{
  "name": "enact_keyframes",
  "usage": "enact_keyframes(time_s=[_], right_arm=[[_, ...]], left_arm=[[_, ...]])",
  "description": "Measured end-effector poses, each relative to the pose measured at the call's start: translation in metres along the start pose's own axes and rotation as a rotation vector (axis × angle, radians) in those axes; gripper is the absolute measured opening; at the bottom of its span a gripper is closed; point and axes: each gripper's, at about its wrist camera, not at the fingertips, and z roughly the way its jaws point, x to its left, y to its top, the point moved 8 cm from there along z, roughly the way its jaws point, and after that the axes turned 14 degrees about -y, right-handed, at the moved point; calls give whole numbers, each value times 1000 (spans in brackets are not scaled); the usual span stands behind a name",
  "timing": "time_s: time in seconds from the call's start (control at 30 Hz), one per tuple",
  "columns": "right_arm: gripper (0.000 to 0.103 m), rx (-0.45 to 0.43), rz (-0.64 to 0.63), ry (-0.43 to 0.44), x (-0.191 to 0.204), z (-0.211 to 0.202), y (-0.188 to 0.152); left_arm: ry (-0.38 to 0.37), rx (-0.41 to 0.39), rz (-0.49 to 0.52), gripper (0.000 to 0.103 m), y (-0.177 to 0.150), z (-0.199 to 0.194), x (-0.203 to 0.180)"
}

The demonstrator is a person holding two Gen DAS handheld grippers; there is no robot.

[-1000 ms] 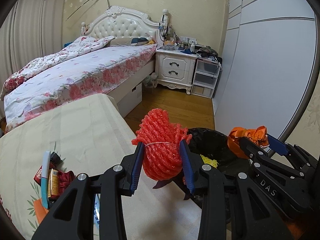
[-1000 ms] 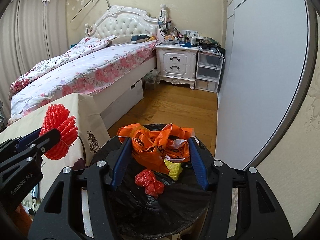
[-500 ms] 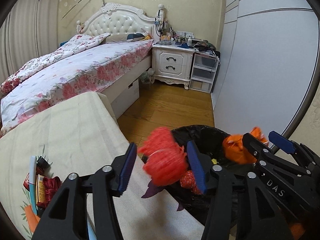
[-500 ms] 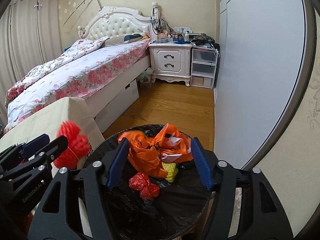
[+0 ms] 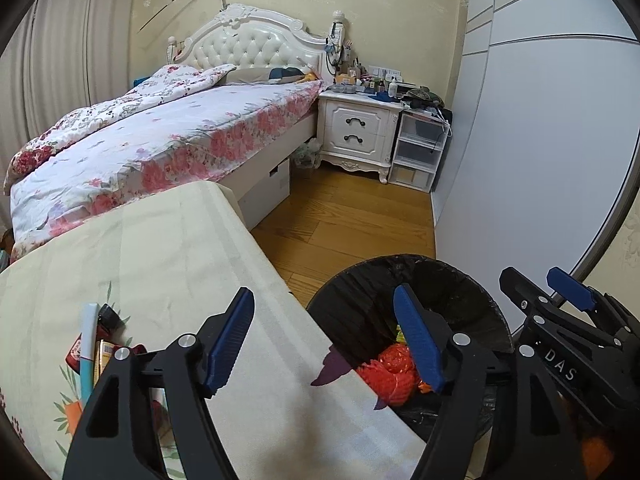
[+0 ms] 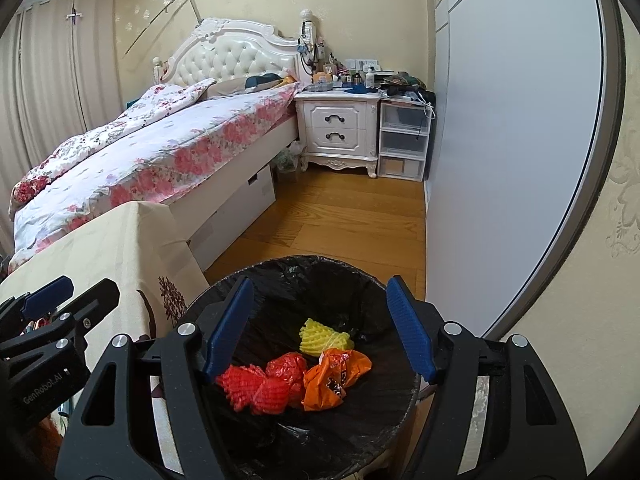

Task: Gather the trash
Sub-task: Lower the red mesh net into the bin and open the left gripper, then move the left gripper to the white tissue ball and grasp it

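Left gripper (image 5: 324, 334): fingers apart and opening, nothing between them; it hangs over the right edge of the bench (image 5: 168, 256), cream floral cloth on top. Leftover clutter (image 5: 94, 344) sits at the bench's left edge: a pale blue stick, a yellow-labelled packet, something red, print too small to read. Side of the left gripper reads "GenRobot.AI" in the right wrist view.

Bin (image 6: 348, 276), black liner, stands on the floor just beside the bench's right edge. Inside, left to right: red foam net (image 6: 252, 390), red crumpled bag (image 6: 286, 368), yellow foam net (image 6: 324, 336) toward the back, orange plastic bag (image 6: 332, 376) with black print, unreadable. The red pieces and the orange bag touch; the yellow net lies just behind them.

Right gripper (image 6: 320, 326): fingers apart, empty, directly over the bin mouth. Its side reads "DAS" in the left wrist view.
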Motion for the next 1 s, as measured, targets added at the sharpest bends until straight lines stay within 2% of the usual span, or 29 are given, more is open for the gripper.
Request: enact_keyframes(time_s=[0.53, 1.0], right_arm=[[68, 1, -56, 75, 30, -33, -11], [68, -8, -179, 165, 70, -87, -51]], left_arm=[[87, -25, -78, 70, -19, -66, 40], [158, -19, -118, 70, -68, -131, 68]])
